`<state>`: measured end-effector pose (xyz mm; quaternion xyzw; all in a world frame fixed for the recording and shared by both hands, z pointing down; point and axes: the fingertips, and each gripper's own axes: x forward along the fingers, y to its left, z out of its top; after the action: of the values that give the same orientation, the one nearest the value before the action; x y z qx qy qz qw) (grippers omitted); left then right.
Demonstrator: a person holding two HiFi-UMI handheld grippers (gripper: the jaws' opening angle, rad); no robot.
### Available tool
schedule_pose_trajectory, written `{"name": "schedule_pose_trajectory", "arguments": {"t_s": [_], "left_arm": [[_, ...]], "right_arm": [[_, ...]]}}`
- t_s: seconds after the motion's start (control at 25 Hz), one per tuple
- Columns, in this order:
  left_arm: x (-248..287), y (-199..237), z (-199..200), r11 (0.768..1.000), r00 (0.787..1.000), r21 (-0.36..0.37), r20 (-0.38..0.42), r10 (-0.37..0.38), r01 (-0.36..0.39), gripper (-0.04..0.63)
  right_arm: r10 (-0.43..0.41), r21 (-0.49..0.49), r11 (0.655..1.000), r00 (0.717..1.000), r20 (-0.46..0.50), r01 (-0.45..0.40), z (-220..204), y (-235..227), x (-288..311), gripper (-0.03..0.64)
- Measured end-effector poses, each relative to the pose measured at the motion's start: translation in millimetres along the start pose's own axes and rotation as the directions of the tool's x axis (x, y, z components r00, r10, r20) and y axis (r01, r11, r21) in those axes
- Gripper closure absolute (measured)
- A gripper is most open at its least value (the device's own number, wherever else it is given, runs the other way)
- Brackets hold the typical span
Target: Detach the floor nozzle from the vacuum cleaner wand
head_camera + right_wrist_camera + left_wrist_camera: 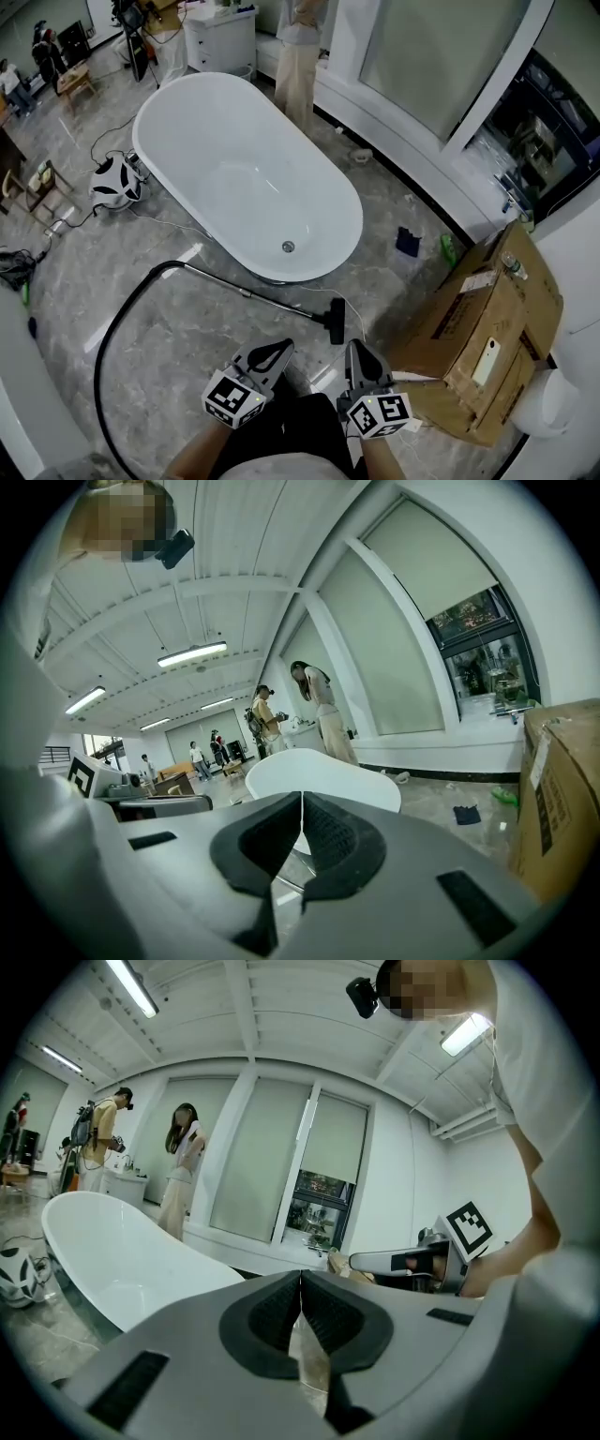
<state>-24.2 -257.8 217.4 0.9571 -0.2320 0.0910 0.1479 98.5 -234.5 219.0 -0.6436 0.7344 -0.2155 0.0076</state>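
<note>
A black floor nozzle (336, 320) lies on the grey marble floor just in front of the bathtub, joined to a thin silver wand (251, 290) that runs up-left to a black hose (120, 328) curving round to the lower left. My left gripper (278, 349) is held low at the bottom centre, shut and empty, a short way below-left of the nozzle. My right gripper (356, 349) sits beside it, also shut and empty, just below-right of the nozzle. In both gripper views the jaws meet with nothing between them, and the nozzle is hidden there.
A white oval bathtub (187, 122) fills the middle of the floor. A large cardboard box (487, 337) stands at the right. A round vacuum body (114, 180) with cables lies left of the tub. A person (298, 56) stands behind the tub; others are far left.
</note>
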Motion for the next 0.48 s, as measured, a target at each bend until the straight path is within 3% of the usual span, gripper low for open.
{"name": "schedule_pose_trajectory", "arguments": {"t_s": [0.24, 0.48], "left_arm": [[24.1, 11.2, -23.2, 0.999, 0.998, 0.021, -0.054, -0.037, 0.038, 0.584], [54.7, 24.8, -45.6, 1.0, 0.996, 0.013, -0.084, -0.007, 0.008, 0.584]], "right_arm": [[0.03, -0.034, 0.999, 0.999, -0.031, -0.032, -6.9, -26.2, 16.7, 0.601], [0.076, -0.055, 0.995, 0.995, -0.065, -0.079, -19.2, -52.0, 40.8, 0.601]]}}
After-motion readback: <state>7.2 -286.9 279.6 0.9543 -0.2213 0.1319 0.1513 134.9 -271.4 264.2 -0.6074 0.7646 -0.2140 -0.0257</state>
